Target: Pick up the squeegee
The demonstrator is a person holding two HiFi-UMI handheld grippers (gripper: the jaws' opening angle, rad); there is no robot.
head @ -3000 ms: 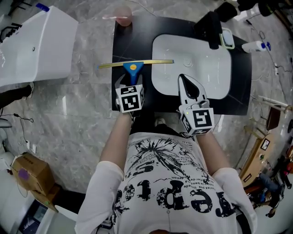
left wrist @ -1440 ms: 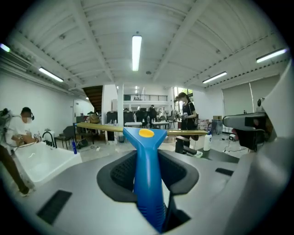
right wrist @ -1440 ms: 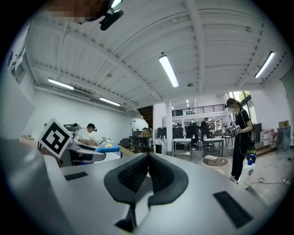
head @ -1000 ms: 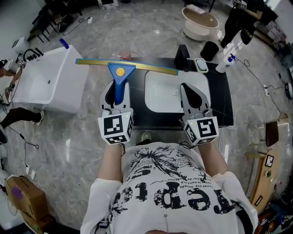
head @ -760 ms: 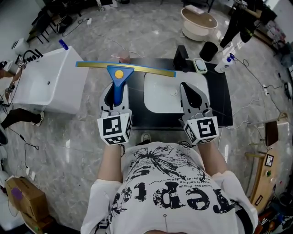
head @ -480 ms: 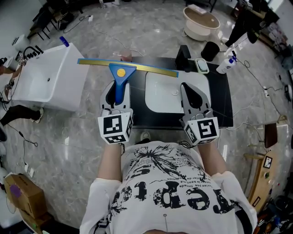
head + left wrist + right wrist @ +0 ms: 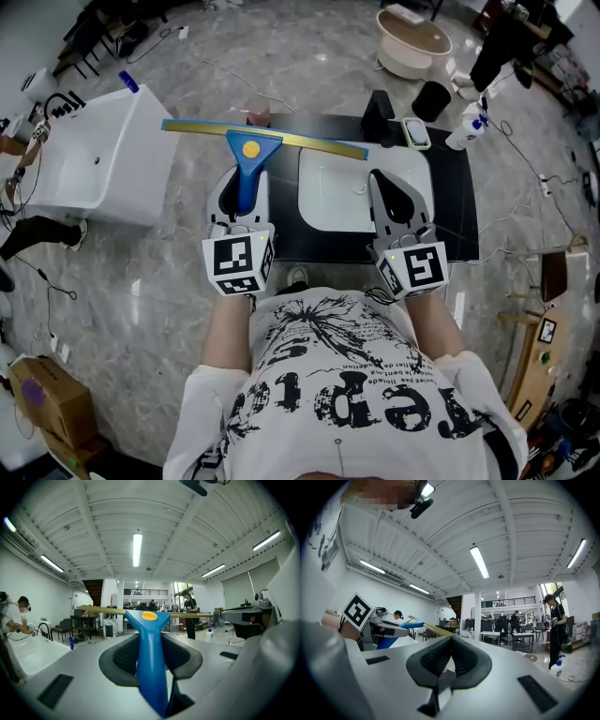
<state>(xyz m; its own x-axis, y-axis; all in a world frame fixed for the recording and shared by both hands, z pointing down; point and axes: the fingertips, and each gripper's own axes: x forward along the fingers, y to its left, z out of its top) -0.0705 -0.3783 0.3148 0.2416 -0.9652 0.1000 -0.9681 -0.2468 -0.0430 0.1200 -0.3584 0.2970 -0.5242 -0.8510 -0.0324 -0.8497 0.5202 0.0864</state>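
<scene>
The squeegee (image 7: pixel 247 164) has a blue handle with a yellow dot and a long yellow-green blade (image 7: pixel 309 142). My left gripper (image 7: pixel 241 183) is shut on its handle and holds it level, high above the black counter (image 7: pixel 281 216). In the left gripper view the blue handle (image 7: pixel 151 658) runs between the black pads, blade (image 7: pixel 101 611) crosswise ahead. My right gripper (image 7: pixel 394 192) hangs over the white basin (image 7: pixel 328 202) with its jaws together and nothing in them. In the right gripper view its pads (image 7: pixel 440 660) meet, and the squeegee (image 7: pixel 423 625) shows at the left.
A white tub (image 7: pixel 84 159) stands left of the counter. A black faucet (image 7: pixel 379 111), a small device (image 7: pixel 416 133) and a pink cup (image 7: pixel 258 114) sit at the counter's back. A spray bottle (image 7: pixel 466 129) and a beige basin (image 7: pixel 415 42) stand on the floor beyond.
Three seconds ago the squeegee lay low by the counter with my left gripper at its handle; now it is held raised. Over the last second both grippers have kept nearly still.
</scene>
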